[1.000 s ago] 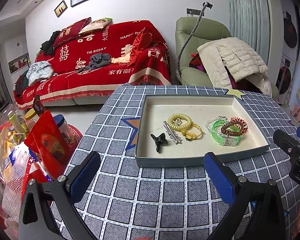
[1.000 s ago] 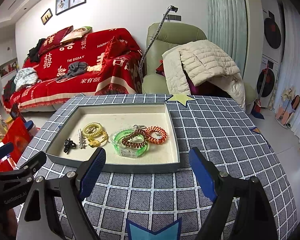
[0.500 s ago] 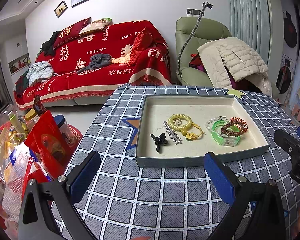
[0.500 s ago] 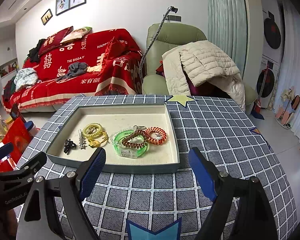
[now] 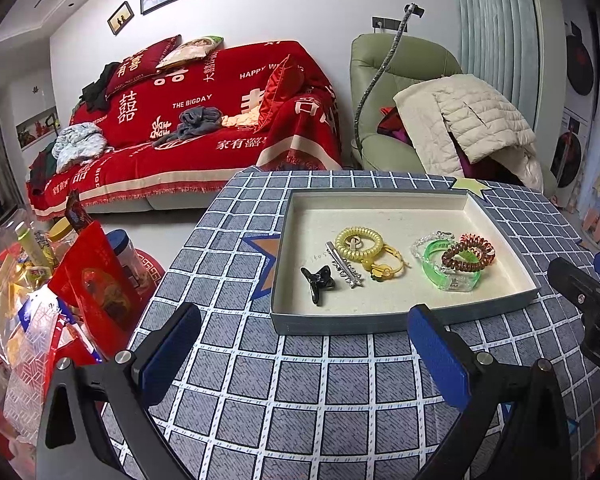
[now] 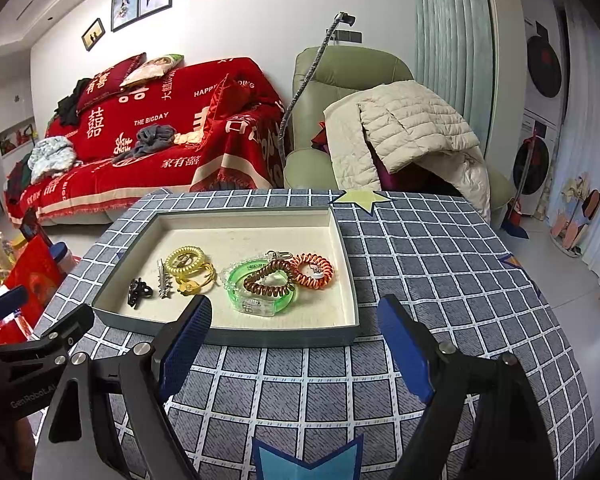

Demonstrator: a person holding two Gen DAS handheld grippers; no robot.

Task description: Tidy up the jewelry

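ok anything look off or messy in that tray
Nothing is spilled or broken, but the pieces in the tray are heaped: the brown coil band lies across the green bangle and against the orange coil band, and the yellow coil band overlaps a yellow bracelet.

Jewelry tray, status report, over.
Left gripper and right gripper open, empty. Jewelry lies untouched in tray. Nothing in the way.
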